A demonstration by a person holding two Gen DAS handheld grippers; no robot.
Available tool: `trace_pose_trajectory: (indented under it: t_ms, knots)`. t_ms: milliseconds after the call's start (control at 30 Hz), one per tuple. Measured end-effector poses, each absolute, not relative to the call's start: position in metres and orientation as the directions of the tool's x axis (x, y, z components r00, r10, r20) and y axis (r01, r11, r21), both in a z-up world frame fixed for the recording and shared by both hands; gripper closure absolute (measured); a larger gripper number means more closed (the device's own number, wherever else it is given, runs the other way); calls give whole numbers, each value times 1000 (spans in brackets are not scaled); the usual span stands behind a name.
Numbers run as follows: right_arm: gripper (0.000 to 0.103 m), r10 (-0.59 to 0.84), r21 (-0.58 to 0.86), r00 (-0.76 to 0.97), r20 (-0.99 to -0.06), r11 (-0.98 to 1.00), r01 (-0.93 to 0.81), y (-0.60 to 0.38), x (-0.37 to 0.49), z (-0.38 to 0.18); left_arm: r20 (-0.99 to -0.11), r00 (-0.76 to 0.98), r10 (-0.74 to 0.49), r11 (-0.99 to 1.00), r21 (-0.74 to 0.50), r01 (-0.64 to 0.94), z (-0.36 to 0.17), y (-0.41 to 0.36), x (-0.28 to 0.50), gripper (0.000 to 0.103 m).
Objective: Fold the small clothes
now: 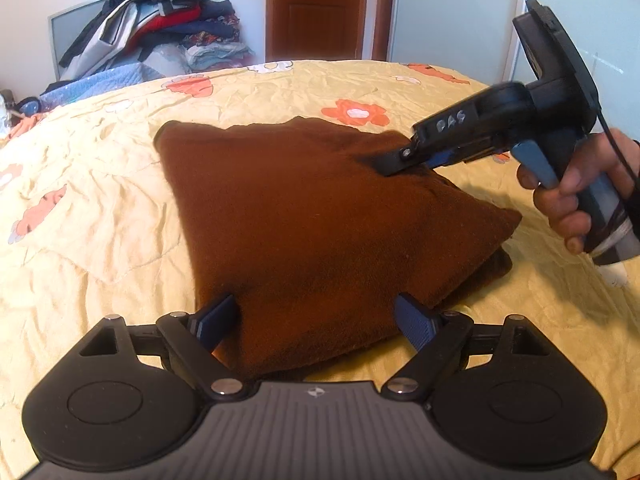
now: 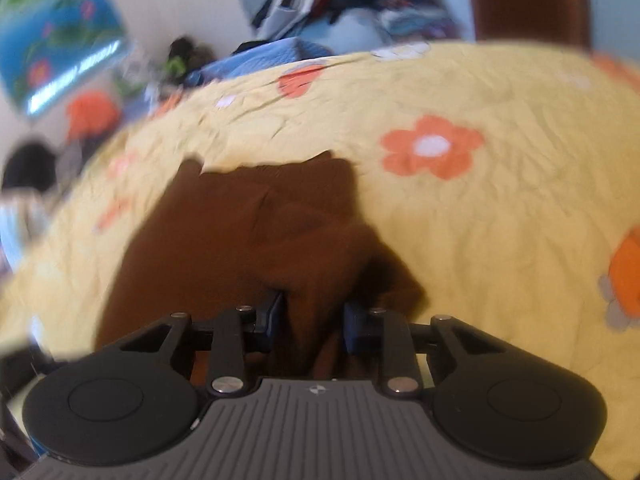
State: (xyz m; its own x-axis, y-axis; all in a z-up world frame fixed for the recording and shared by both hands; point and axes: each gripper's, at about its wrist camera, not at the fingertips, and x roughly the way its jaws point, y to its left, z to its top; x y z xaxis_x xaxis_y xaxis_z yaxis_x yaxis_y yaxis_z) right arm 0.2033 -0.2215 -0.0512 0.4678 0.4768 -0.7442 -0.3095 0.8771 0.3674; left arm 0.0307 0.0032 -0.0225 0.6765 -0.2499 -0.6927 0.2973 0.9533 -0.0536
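Observation:
A brown fleece garment lies folded into a thick rough square on the yellow flowered bedspread. My left gripper is open, its blue-padded fingers straddling the garment's near edge, nothing pinched. My right gripper comes in from the right, held by a hand, its tip on the garment's far right corner. In the blurred right wrist view the right gripper has its jaws partly closed on a bunched fold of the brown garment.
A heap of mixed clothes is piled past the bed's far left edge. A wooden door and pale wardrobe panels stand behind the bed. A blue quilted cloth lies at the bed's far left.

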Motion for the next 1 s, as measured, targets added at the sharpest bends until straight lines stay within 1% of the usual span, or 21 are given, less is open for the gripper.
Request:
trace_pose_trajectory:
  t_ms: [67, 100, 133, 200, 233, 300, 367, 400, 433, 467, 500, 533, 567, 633, 700, 767, 800, 900, 933, 967, 1000]
  knots:
    - [65, 487, 391, 451, -748, 872, -294, -226, 197, -46, -693, 680, -242, 960, -68, 272, -17, 12, 25, 16]
    - [56, 482, 383, 460, -745, 875, -296, -227, 189, -41, -687, 684, -245, 962, -88, 257, -12, 20, 20, 16]
    - [38, 480, 377, 470, -741, 876, -300, -230, 178, -35, -676, 687, -268, 961, -131, 245, -8, 31, 16, 15]
    - [16, 494, 393, 498, -713, 869, -300, -243, 158, -24, -657, 677, -332, 942, -271, 199, -6, 62, 14, 15]
    - [15, 509, 417, 505, -697, 861, -292, -252, 150, -21, -654, 661, -366, 921, -356, 158, -9, 79, 17, 15]
    - [17, 560, 505, 450, -696, 826, -249, -268, 145, -27, -648, 628, -431, 860, -506, 68, -22, 106, 28, 16]
    - [25, 589, 552, 382, -713, 806, -212, -272, 142, -41, -643, 589, -489, 806, -592, 23, -35, 116, 41, 16]
    - [31, 591, 558, 349, -727, 805, -202, -270, 141, -49, -640, 570, -515, 785, -619, 15, -40, 115, 47, 20]
    - [34, 606, 567, 353, -713, 794, -219, -266, 137, -53, -628, 563, -537, 769, -638, 22, -44, 112, 50, 30]
    - [34, 606, 567, 353, -713, 794, -219, -266, 137, -53, -628, 544, -556, 761, -648, 30, -45, 107, 55, 36]
    - [39, 616, 573, 351, -705, 786, -230, -262, 137, -54, -633, 512, -580, 750, -660, 33, -47, 101, 61, 52]
    - [54, 631, 588, 336, -700, 775, -231, -258, 140, -57, -648, 479, -592, 749, -661, 31, -50, 95, 65, 63]
    - [62, 645, 606, 308, -699, 763, -224, -254, 144, -60, -668, 468, -579, 769, -638, 40, -49, 89, 67, 70]
    - [72, 646, 601, 289, -707, 763, -236, -246, 147, -64, -706, 456, -541, 810, -584, 56, -42, 85, 66, 85]
    - [75, 636, 573, 306, -708, 771, -278, -241, 139, -56, -714, 466, -523, 829, -553, 83, -31, 93, 60, 88]
    - [78, 652, 578, 316, -689, 757, -303, -245, 126, -47, -726, 470, -503, 849, -518, 109, -25, 100, 52, 88]
    - [82, 664, 593, 310, -680, 747, -301, -249, 120, -47, -735, 462, -496, 854, -509, 107, -26, 102, 50, 88]
    - [82, 652, 590, 286, -702, 758, -279, -255, 105, -64, -761, 454, -463, 875, -473, 100, -32, 102, 44, 80]
    - [79, 656, 597, 297, -693, 754, -273, -258, 102, -67, -758, 465, -457, 879, -467, 101, -28, 103, 41, 78]
    - [70, 660, 611, 312, -684, 751, -251, -264, 101, -65, -754, 490, -438, 888, -447, 106, -20, 104, 35, 78]
    - [55, 662, 622, 329, -674, 748, -230, -268, 100, -61, -741, 538, -401, 906, -408, 114, -8, 104, 29, 74]
